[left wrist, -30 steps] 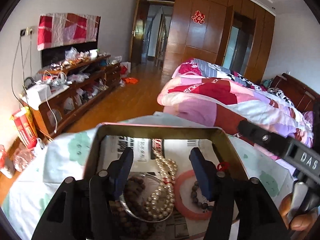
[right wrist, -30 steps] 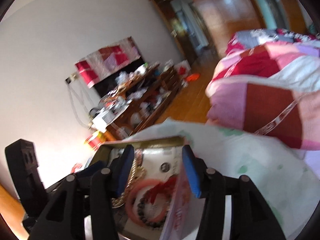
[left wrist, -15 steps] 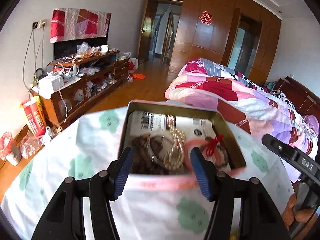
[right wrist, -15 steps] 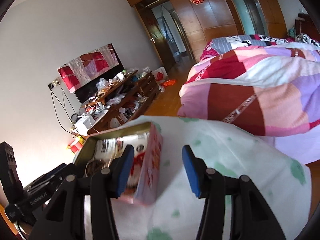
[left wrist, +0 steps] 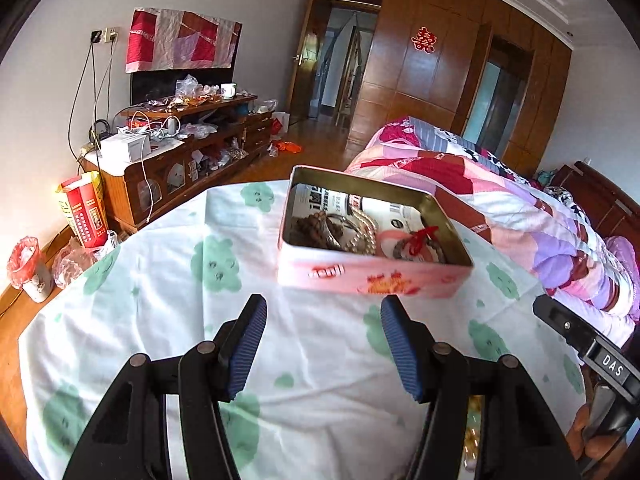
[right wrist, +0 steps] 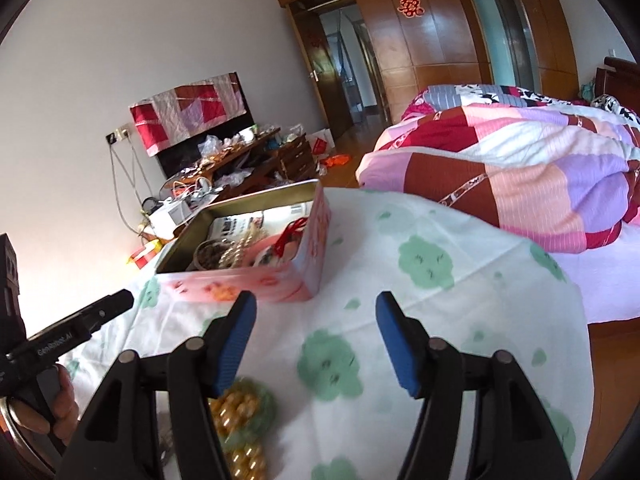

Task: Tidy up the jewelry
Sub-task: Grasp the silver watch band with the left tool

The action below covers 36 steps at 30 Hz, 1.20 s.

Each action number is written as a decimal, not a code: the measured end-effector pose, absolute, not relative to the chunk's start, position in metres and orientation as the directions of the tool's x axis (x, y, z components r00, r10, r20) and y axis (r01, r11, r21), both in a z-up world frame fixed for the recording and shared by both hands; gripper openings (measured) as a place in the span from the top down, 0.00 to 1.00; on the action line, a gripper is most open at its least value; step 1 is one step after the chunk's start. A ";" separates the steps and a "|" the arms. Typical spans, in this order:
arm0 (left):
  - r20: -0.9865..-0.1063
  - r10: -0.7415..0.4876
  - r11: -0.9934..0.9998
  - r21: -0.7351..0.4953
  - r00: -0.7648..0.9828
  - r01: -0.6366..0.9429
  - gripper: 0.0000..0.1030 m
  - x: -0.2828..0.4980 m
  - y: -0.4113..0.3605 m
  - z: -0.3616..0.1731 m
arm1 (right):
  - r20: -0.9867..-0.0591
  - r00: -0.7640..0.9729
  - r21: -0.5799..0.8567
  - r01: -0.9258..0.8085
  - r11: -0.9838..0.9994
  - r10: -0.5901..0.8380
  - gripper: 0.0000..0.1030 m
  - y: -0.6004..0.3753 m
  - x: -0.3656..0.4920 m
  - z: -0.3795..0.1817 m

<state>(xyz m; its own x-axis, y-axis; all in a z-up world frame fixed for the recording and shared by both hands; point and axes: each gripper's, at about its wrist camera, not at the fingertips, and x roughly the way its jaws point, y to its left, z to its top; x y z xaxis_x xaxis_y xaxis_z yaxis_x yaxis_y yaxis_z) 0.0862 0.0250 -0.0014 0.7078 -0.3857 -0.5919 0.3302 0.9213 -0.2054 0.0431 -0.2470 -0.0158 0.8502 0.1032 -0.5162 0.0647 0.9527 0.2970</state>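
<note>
A pink tin box [left wrist: 372, 274] [right wrist: 256, 286] sits open on the table with the white, green-flowered cloth [left wrist: 168, 288]. Inside lie dark wooden beads [left wrist: 310, 230], a pearl string [left wrist: 370, 236] [right wrist: 236, 250] and a pink bangle with a red tassel [left wrist: 416, 238]. My left gripper [left wrist: 322, 344] hangs open in front of the box, nothing between its fingers. My right gripper [right wrist: 314, 340] stands right of the box, its jaws opening and empty. A gold bead string [right wrist: 240, 420] lies on the cloth by its left finger.
A bed with a patchwork quilt [left wrist: 500, 208] [right wrist: 520, 168] stands right of the table. A cluttered wooden cabinet [left wrist: 180, 148] lines the left wall, with a red-bagged bin [left wrist: 30, 268] on the floor. Wooden wardrobes and a doorway lie beyond. A hand [right wrist: 60, 404] holds the left gripper's handle.
Both grippers have drawn back from the tin box, which now sits farther off on the cloth. The right gripper's jaws have widened. The gold bead string has come into the right view.
</note>
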 end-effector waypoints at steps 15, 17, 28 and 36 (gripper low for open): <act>-0.686 -0.490 0.819 -0.151 0.538 0.554 0.42 0.023 -0.012 -0.026 | -0.542 0.832 0.275 0.043 0.961 0.118 0.36 -0.233 0.013 -0.024; -0.713 -0.457 0.818 -0.102 0.532 0.566 0.42 0.023 -0.023 -0.029 | -0.545 0.831 0.266 0.043 0.963 0.114 0.36 -0.230 0.012 -0.024; -0.781 -0.424 0.809 -0.099 0.459 0.579 0.85 0.027 -0.035 -0.045 | -0.551 0.824 0.304 0.049 0.951 0.134 0.37 -0.236 0.012 -0.029; -0.658 -0.520 0.829 -0.237 0.544 0.507 0.86 0.024 -0.006 -0.027 | -0.555 0.815 0.357 0.056 0.933 0.164 0.36 -0.244 0.014 -0.032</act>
